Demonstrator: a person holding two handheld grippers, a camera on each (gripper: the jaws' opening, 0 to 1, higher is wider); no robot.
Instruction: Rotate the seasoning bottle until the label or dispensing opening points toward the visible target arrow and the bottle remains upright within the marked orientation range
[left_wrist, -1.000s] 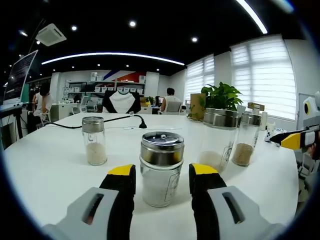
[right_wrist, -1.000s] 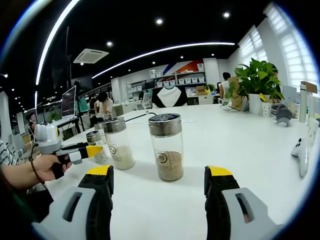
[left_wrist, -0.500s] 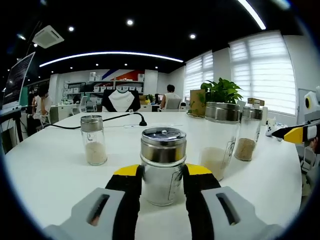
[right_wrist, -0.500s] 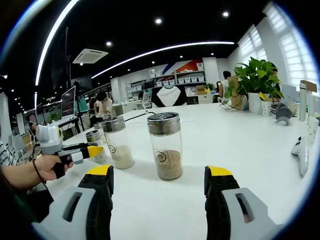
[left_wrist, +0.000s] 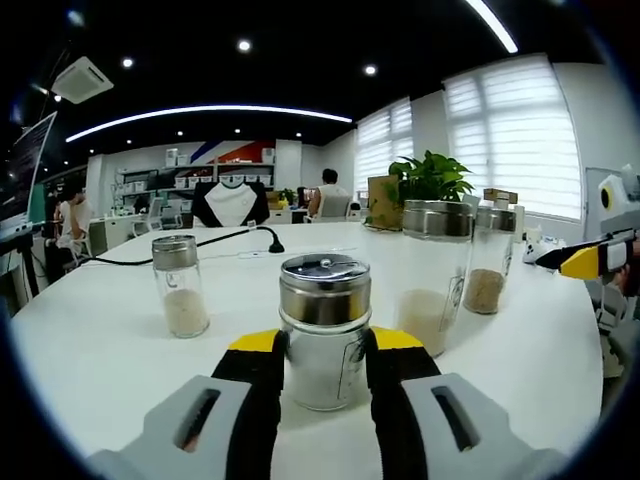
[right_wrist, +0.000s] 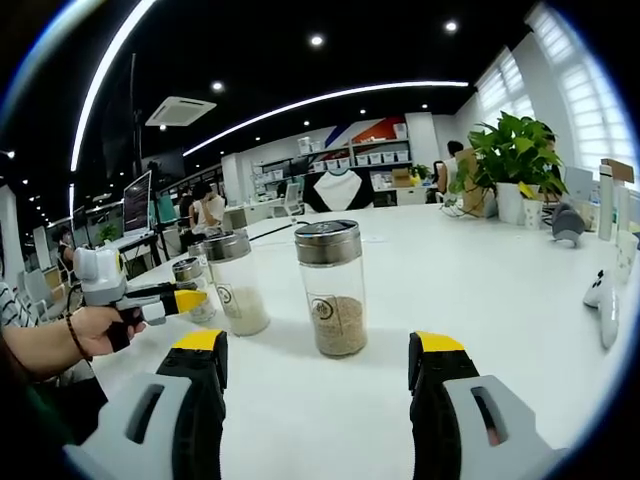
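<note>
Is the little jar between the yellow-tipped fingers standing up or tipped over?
Standing up. The seasoning bottle sits base-down on the white table, steel lid level on top, with the left gripper fingers closed against its sides.

bottle (left_wrist: 323, 330) between left tongs' (left_wrist: 320, 352) jaws, on table (left_wrist: 90, 350) | small shaker (left_wrist: 181, 298) left beyond | two jars (left_wrist: 434, 275) right beyond | right tongs (right_wrist: 318, 372): jar (right_wrist: 332, 288) ahead, apart

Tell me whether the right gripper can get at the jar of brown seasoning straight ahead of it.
Probably yes. The right gripper is open, and the brown-seasoning jar stands upright just beyond its jaws with only bare white table between them. The neighbouring jar stands off to one side.
</note>
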